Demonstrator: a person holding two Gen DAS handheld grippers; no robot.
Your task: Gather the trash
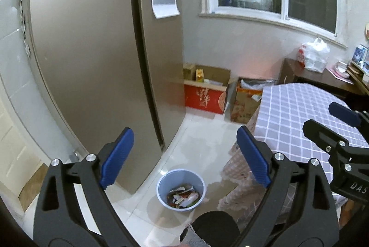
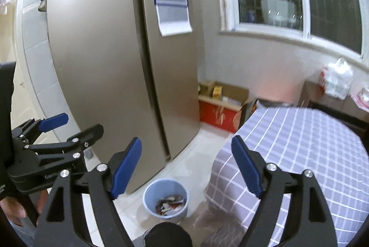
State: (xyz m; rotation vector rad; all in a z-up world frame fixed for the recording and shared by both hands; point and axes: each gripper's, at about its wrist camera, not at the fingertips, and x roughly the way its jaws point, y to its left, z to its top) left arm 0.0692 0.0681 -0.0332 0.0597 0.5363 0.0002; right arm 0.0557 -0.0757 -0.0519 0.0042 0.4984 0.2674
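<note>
Both claws, the left claw (image 1: 185, 154) and the right claw (image 2: 186, 165), stood wide open and empty above the floor. Below them, the blue bin (image 1: 181, 191) held wrappers (image 1: 183, 196), beside the bench (image 2: 299, 154) corner. The dropping step looked finished; next would call for finding more trash.

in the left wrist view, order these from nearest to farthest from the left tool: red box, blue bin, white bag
From the left tool:
1. Blue bin, on the floor just below and ahead, trash inside.
2. Red box, on the floor against the far wall, beside the fridge.
3. White bag, far right, on the dark cabinet under the window.
</note>
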